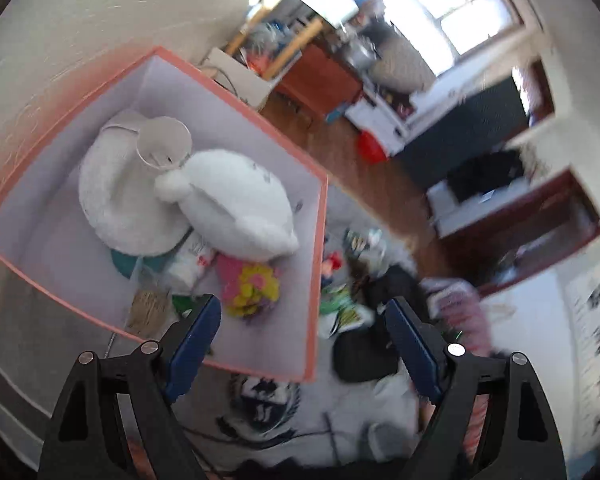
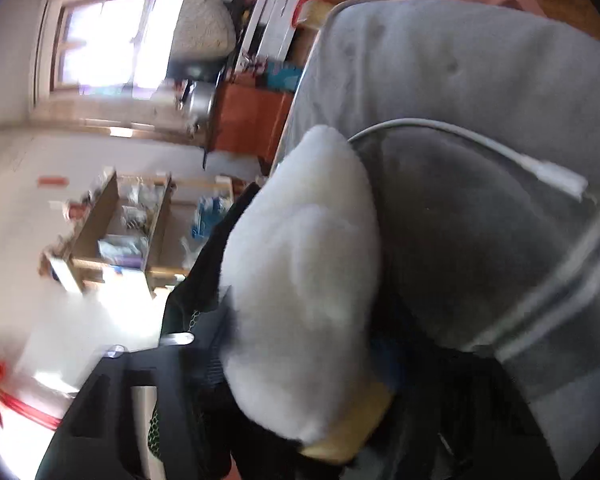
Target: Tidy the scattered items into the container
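White fluffy plush toy (image 2: 300, 280), held in the right hand-held gripper (image 2: 300, 364), looks light and squashy; grip mid-body; left hand-held gripper (image 1: 303, 340) wide, empty.

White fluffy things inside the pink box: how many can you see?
2. A white round fluffy cushion lies toward the back of the pink box; a white plush toy lies against it, nearer the front. More could be hidden underneath them.

window (image 2: 112, 40) glare, motion blur, fisheye edges
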{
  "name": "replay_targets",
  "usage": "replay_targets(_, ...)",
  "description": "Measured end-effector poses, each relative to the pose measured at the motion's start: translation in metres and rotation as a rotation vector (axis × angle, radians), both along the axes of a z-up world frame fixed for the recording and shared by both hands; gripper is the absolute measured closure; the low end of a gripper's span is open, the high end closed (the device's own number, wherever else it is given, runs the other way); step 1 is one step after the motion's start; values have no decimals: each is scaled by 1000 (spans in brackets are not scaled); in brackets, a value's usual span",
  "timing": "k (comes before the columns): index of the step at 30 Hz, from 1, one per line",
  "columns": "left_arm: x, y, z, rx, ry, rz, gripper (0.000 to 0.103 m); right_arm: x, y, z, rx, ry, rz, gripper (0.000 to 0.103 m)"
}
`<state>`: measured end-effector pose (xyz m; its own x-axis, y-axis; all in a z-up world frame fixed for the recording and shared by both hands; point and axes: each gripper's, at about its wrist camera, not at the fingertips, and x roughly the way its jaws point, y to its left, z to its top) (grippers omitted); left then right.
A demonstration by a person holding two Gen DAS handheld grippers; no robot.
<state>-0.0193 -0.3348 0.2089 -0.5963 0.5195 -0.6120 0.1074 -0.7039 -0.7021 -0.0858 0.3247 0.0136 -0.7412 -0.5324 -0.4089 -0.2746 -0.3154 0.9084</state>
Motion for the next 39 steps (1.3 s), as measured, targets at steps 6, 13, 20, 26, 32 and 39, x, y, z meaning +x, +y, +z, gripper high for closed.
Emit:
replay_targets(6,5,-23,-7,132,13,80,18,38,8,41,15,22,-92,63)
replay_targets(13,70,-77,23,-44,105,483,18,104,-7,155,97,272,-143,63)
replay_targets(20,93,-89,29,-177,70,654,18,121,-172,246,-26,501,180,63)
replay_targets(26,94,-86,32,-231,94,650,18,54,-366,244,-129,486,422,49)
replay_targets(32,92,-101,17,-159,57,654,18,40,-420,151,-20,47,508,13)
replay_targets(39,73,-87,17,-192,40,582,18,90,-309,98,729,-121,428,8)
